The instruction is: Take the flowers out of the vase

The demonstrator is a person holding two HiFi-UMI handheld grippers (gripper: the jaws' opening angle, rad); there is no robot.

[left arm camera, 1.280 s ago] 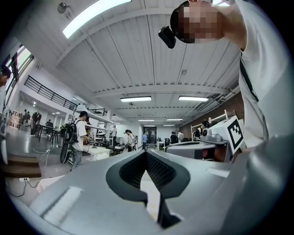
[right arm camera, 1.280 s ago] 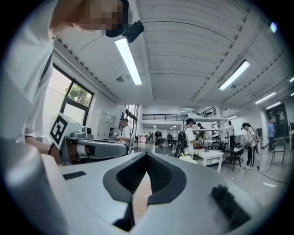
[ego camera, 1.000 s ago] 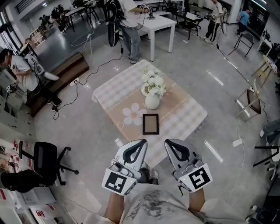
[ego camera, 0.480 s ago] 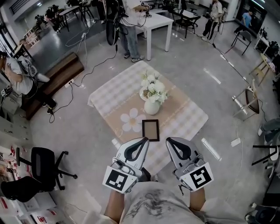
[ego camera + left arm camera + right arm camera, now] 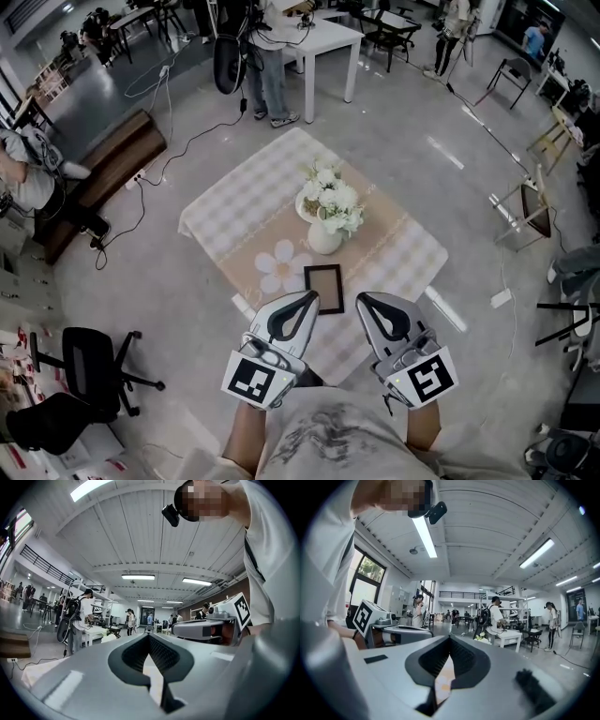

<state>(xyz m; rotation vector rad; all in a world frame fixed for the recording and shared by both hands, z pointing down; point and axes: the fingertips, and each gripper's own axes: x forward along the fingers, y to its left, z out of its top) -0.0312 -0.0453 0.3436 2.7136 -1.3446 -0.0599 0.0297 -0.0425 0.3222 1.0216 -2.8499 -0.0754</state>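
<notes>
A white vase (image 5: 325, 238) of white flowers (image 5: 330, 199) stands in the middle of a low table with a checked cloth (image 5: 234, 202). In front of the vase lie a dark picture frame (image 5: 323, 288) and a flower-shaped mat (image 5: 281, 266). My left gripper (image 5: 310, 297) and right gripper (image 5: 361, 300) are held side by side at the table's near edge, short of the vase, both shut and empty. In the left gripper view the shut left gripper (image 5: 149, 635) points level toward the room. The right gripper (image 5: 450, 638) does the same, with the flowers (image 5: 481, 637) small beyond it.
A white table (image 5: 328, 37) with people around it stands beyond the low table. A wooden bench (image 5: 103, 169) and cables lie to the left, an office chair (image 5: 89, 361) near left, and a folding chair (image 5: 525, 211) to the right.
The table and vase have drawn nearer to both grippers, whose tips now reach the table's near edge. Both grippers stay shut and side by side.
</notes>
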